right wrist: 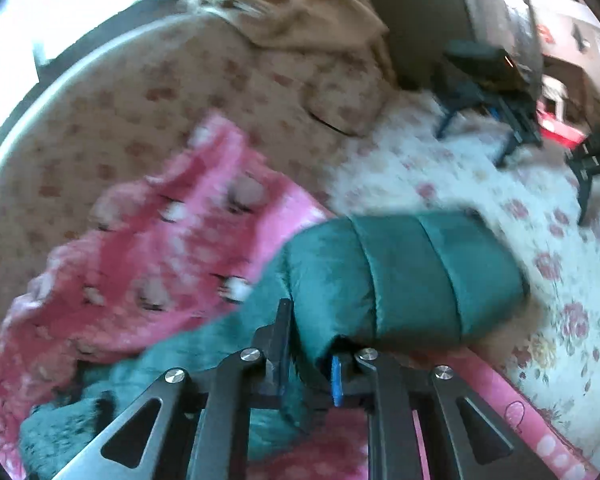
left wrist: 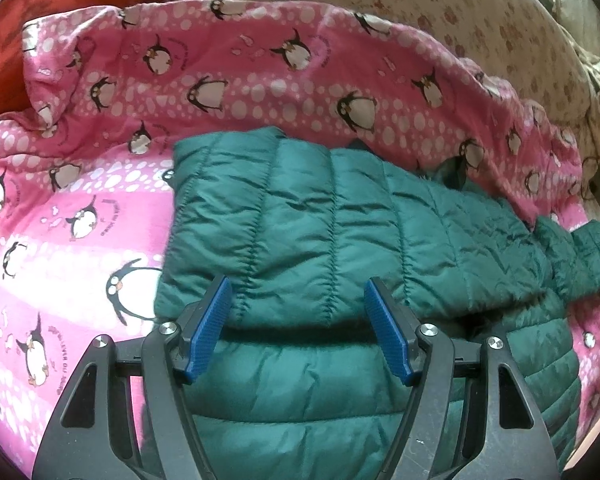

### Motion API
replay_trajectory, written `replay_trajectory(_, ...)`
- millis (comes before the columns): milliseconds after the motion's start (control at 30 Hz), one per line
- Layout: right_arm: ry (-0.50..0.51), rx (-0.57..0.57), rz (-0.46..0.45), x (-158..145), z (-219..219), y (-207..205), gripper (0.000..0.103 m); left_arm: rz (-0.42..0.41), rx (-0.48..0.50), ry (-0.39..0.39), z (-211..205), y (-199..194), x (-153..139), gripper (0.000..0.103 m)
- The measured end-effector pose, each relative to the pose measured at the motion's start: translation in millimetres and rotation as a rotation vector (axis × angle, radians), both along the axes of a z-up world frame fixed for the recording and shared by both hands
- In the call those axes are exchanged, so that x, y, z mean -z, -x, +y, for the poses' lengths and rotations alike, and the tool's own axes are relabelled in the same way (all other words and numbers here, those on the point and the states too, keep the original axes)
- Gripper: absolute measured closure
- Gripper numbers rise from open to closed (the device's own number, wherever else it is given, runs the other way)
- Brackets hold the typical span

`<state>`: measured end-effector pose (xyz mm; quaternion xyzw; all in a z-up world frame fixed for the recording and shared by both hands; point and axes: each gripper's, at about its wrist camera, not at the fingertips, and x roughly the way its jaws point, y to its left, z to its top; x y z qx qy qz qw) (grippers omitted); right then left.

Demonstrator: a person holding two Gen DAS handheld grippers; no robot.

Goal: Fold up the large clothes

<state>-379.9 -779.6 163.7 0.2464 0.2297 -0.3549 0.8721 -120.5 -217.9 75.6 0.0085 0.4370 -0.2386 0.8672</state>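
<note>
A dark green quilted puffer jacket lies on a pink penguin-print blanket, partly folded, with one layer lying over another. My left gripper is open with its blue pads spread just over the jacket's near fold, holding nothing. In the blurred right wrist view my right gripper is shut on the jacket's green sleeve, which is lifted above the blanket. The sleeve also shows at the right edge of the left wrist view.
A beige floral sheet covers the bed behind the blanket. A red cushion lies at the far left. In the right wrist view a tan cloth is heaped at the back, and black stands sit on the floral sheet at the right.
</note>
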Motion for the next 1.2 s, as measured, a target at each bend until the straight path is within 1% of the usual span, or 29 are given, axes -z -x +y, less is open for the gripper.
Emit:
replay_trajectory(167,0.017,-0.167,-0.065,-29.5,52.6,-22.7,0.091,-0.007,-0.040,0.028,15.5,-3.2,-10.2,0.034)
replay_trajectory(267,0.035,-0.297,-0.075,-42.1,97.2,-48.9,0.091,-0.012,-0.062,0.041,25.0,-5.7,-15.0,0.034)
replay_trajectory(400,0.028,-0.477,-0.056,-41.6,159.8,-93.5,0.091,-0.008,-0.091,0.064,37.1,-11.3,-19.3,0.034)
replay_trajectory(433,0.026,-0.505,-0.053,-39.9,172.1,-101.6,0.091,-0.008,-0.096,0.068,39.6,-12.7,-20.1,0.034)
replay_trajectory(500,0.011,-0.588,-0.037,-30.0,205.5,-127.0,0.091,-0.009,-0.104,0.071,43.9,-14.6,-21.3,0.034)
replay_trajectory(567,-0.007,-0.645,-0.024,-18.7,229.0,-144.7,0.091,-0.007,-0.107,0.071,47.4,-15.9,-21.6,0.034)
replay_trajectory(700,-0.029,-0.764,0.035,13.5,287.0,-179.7,0.091,-0.006,-0.114,0.079,53.0,-19.0,-23.9,0.034)
replay_trajectory(800,-0.047,-0.875,0.133,48.1,329.9,-199.1,0.091,0.000,-0.129,0.098,61.3,-22.4,-26.7,0.034)
replay_trajectory(833,-0.039,-0.891,0.168,57.0,336.1,-201.3,0.091,0.001,-0.135,0.106,64.7,-23.4,-27.5,0.034)
replay_trajectory(867,-0.016,-0.902,0.203,63.8,343.5,-202.6,0.088,0.001,-0.141,0.115,67.9,-24.4,-28.3,0.034)
replay_trajectory(900,0.011,-0.909,0.211,66.7,347.3,-199.8,0.083,0.002,-0.149,0.123,71.6,-25.7,-28.9,0.034)
replay_trajectory(933,0.011,-0.917,0.197,67.5,347.6,-197.7,0.077,0.006,-0.155,0.129,74.6,-27.3,-28.8,0.034)
replay_trajectory(967,-0.015,-0.925,0.172,66.5,344.9,-195.6,0.055,0.010,-0.162,0.137,77.7,-28.7,-28.6,0.034)
replay_trajectory(1000,-0.038,-0.920,0.155,65.4,340.6,-195.2,0.049,0.017,-0.171,0.148,81.0,-30.9,-28.1,0.034)
replay_trajectory(1067,-0.048,-0.883,0.144,62.1,335.8,-195.9,0.047,0.034,-0.185,0.162,85.3,-34.1,-26.9,0.034)
replay_trajectory(1133,-0.015,-0.827,0.146,55.3,336.5,-201.4,0.047,0.050,-0.195,0.182,89.1,-36.8,-27.0,0.034)
replay_trajectory(1200,0.031,-0.808,0.149,49.5,341.9,-206.3,0.046,0.047,-0.201,0.189,92.2,-37.7,-29.3,0.034)
